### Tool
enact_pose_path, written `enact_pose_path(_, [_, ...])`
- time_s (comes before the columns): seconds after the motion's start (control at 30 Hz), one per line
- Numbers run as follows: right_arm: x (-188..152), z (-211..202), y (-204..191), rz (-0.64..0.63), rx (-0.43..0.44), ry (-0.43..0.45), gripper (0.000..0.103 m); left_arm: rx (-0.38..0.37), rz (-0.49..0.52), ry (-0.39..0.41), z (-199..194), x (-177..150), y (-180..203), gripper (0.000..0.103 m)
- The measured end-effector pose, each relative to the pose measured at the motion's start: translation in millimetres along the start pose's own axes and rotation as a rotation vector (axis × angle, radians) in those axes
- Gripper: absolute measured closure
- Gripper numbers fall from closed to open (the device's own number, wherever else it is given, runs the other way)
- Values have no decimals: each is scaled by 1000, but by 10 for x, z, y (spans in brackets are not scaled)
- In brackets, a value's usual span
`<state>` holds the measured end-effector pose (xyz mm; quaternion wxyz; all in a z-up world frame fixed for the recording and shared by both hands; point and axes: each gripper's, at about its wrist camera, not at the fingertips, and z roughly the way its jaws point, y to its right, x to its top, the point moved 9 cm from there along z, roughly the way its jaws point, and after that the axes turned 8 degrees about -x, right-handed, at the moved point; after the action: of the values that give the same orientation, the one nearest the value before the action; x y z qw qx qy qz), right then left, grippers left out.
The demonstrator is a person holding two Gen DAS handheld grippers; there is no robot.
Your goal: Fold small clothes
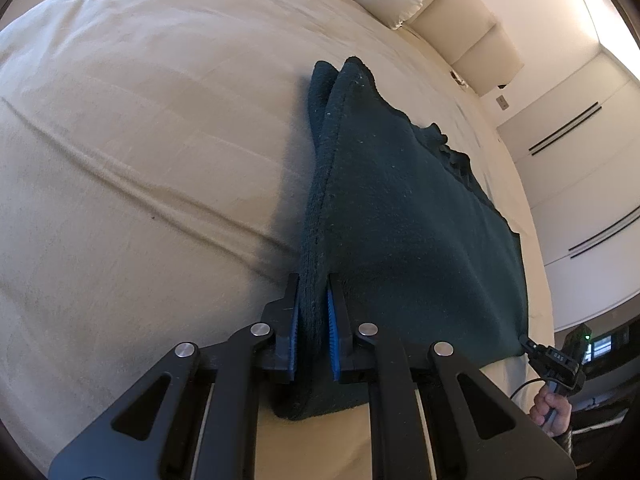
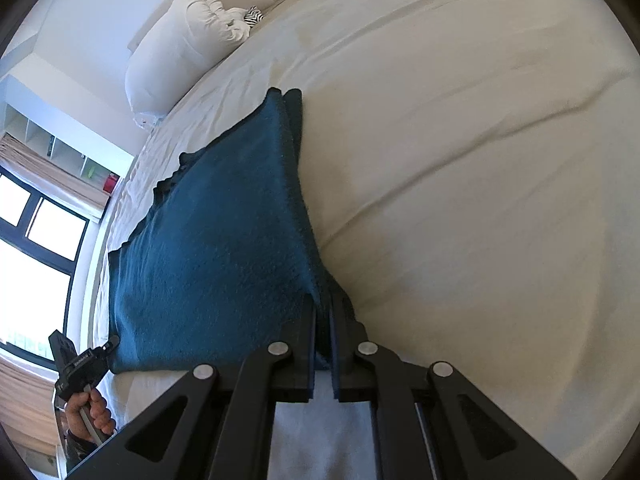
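Step in hand: While both corners of the dark teal cloth (image 1: pixel 400 216) are pinched, I am at the start of a fold, with the near edge caught and nothing carried over yet.

Cloth: it lies on the cream bed (image 1: pixel 140 160) ahead of both grippers, already doubled at each side edge, its far end rumpled towards the white pillow (image 2: pixel 180 48).

Left gripper (image 1: pixel 314 320): my jaws are nearly closed and clamp the near left corner; a thick doubled edge sits between the blue pads (image 1: pixel 332 328), and the cloth runs forward and off to the right from there.

Right gripper (image 2: pixel 322 332): my jaws are closed down tight on the near right corner; the edge rises into the narrow slot between them, and the cloth spreads forward and to the left.

Other views: each gripper shows small at the side in the other's camera, with a hand (image 1: pixel 554 410) round its handle, its tip at the opposite near corner.

Next move, as I judge it: lift both corners together, keep the near edge taut between them, carry it forward over the far end and lay it down level.

Risk, as I judge it: an uneven lift would skew the fold, and a thick edge could slip from a shallow pinch.
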<state>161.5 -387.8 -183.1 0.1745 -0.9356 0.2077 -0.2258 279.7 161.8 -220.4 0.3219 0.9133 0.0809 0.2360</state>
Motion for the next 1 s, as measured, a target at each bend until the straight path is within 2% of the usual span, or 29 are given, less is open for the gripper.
enact_pose_path(0.27, [-59, -27, -30, 0, -5, -8, 97, -13, -21, 6, 16, 1, -23, 92])
enact_pose_path(0.37, [-68, 25, 36, 37, 17, -16, 97, -12, -20, 5, 26, 6, -24, 92])
enact_pose_path(0.5, [-82, -15, -30, -7, -18, -1, 97, -21, -25, 3, -13, -1, -65, 92])
enact_pose_path(0.63, [-70, 45, 14, 21, 15, -22, 98, -34, -28, 2, -14, 2, -66, 92])
enact_pose_path(0.73, [-23, -49, -50, -1, 19, 0, 87, -61, -41, 9, -56, -3, -86, 90])
enact_pose_path(0.83, [87, -163, -7, 33, -3, 55, 67, -67, -50, 8, -67, -29, -116, 90])
enact_pose_path(0.87, [134, -211, -7, 37, -8, 79, 64, -57, -46, 9, -69, -35, -112, 90])
enact_pose_path(1.0, [224, -296, -89, 8, -27, 114, 64, -26, -33, 14, -83, -55, -78, 92])
